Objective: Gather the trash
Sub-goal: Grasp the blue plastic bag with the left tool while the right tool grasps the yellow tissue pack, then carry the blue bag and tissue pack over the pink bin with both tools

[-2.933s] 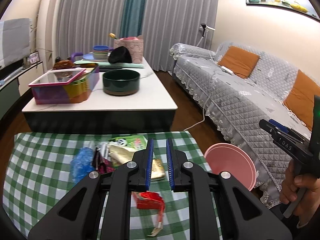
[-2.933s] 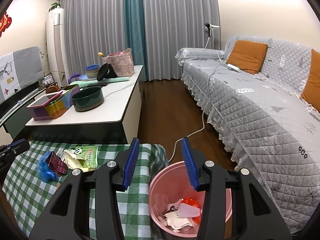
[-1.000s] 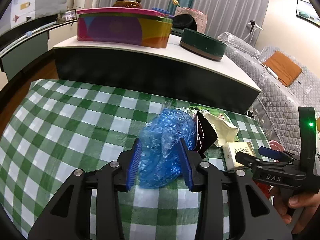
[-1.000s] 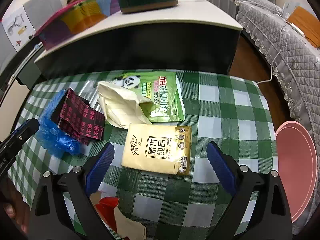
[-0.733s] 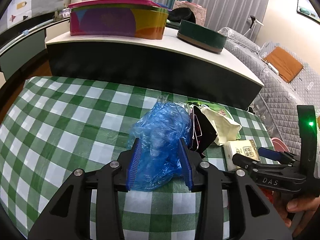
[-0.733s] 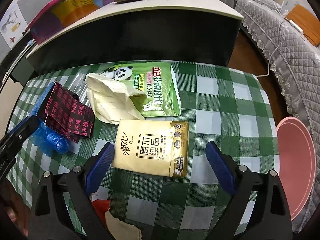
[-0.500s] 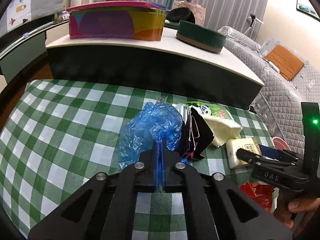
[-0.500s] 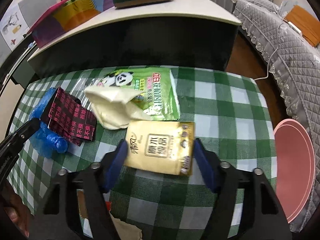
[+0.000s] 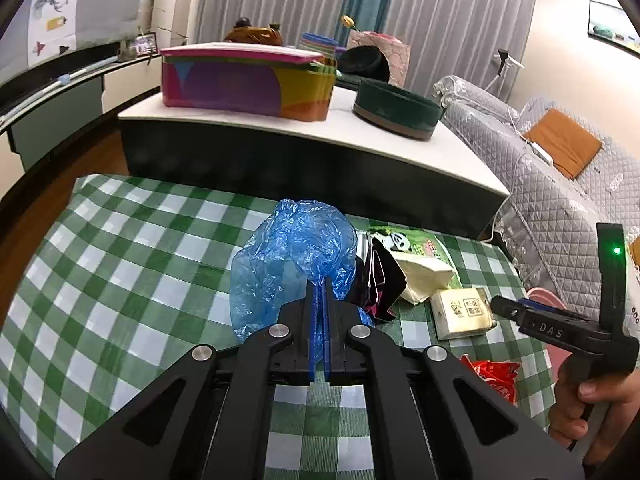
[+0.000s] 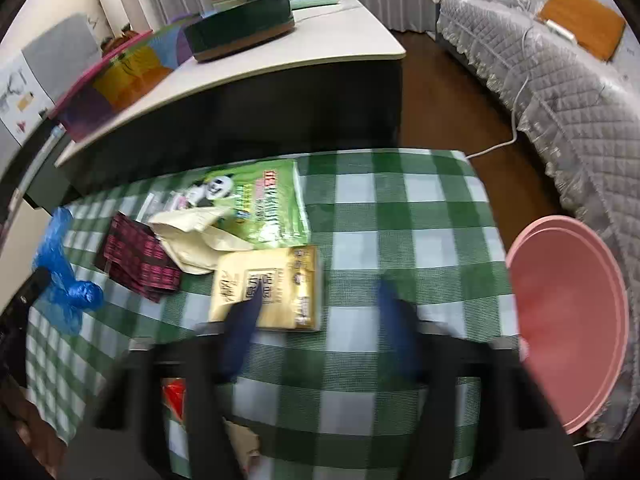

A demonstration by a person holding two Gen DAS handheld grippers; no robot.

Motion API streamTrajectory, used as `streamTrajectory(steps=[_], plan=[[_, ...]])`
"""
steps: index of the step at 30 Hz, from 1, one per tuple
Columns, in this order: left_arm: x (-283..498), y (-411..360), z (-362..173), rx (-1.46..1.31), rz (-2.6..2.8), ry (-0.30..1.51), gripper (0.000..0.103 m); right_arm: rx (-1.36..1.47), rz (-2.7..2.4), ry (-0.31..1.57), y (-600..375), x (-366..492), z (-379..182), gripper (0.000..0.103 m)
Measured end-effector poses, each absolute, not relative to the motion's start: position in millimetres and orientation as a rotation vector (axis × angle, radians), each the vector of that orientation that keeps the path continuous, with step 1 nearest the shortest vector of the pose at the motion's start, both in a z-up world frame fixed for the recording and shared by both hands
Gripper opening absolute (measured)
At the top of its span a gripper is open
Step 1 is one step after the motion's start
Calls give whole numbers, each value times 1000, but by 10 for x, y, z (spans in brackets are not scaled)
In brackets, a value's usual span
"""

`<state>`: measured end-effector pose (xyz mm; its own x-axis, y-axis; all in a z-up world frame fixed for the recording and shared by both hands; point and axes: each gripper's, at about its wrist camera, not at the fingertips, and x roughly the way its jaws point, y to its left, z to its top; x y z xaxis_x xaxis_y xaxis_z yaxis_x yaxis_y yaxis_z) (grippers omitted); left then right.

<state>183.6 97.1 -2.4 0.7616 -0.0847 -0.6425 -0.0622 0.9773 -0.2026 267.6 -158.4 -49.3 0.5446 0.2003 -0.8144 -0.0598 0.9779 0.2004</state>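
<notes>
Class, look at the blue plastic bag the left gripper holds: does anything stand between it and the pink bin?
The blue plastic bag sits left of the pile; dark wrapper, tissue pack and right gripper lie between it and the pink bin. All sit low, so lifting over probably clears them.

Even, soft indoor light fills the room, casting only faint shadows on the green-and-white checked tablecloth (image 9: pixel 120 264). The left wrist view is sharp: the crinkled blue plastic bag (image 9: pixel 296 256) shows small glints, and a green indicator lamp (image 9: pixel 617 250) glows. The right wrist view is smeared by motion blur; the black right gripper with blue pads (image 10: pixel 320 308) is soft-edged, the yellow tissue pack (image 10: pixel 276 284) streaked. Fisheye distortion bends the white-topped coffee table (image 10: pixel 320 40), with dark vignetting at the corners.
</notes>
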Motion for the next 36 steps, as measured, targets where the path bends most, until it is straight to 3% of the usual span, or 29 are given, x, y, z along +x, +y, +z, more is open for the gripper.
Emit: streamTrajectory(steps=[4, 11, 14, 15, 36], plan=[[1785, 1007, 83, -215, -16, 677, 2, 48, 163, 989, -1287, 2738, -513, 89], [1704, 1095, 232, -211, -21, 641, 2, -52, 102, 1060, -1062, 2853, -684, 91], [1691, 1104, 265, -215, -28, 634, 2, -67, 94, 1109, -1059, 2869, -783, 83], [1687, 1102, 277, -218, -31, 630, 2, -66, 93, 1114, -1062, 2866, -803, 72], [1460, 751, 549, -185, -122, 563, 2, -35, 51, 784, -1721, 1995, 448, 72]])
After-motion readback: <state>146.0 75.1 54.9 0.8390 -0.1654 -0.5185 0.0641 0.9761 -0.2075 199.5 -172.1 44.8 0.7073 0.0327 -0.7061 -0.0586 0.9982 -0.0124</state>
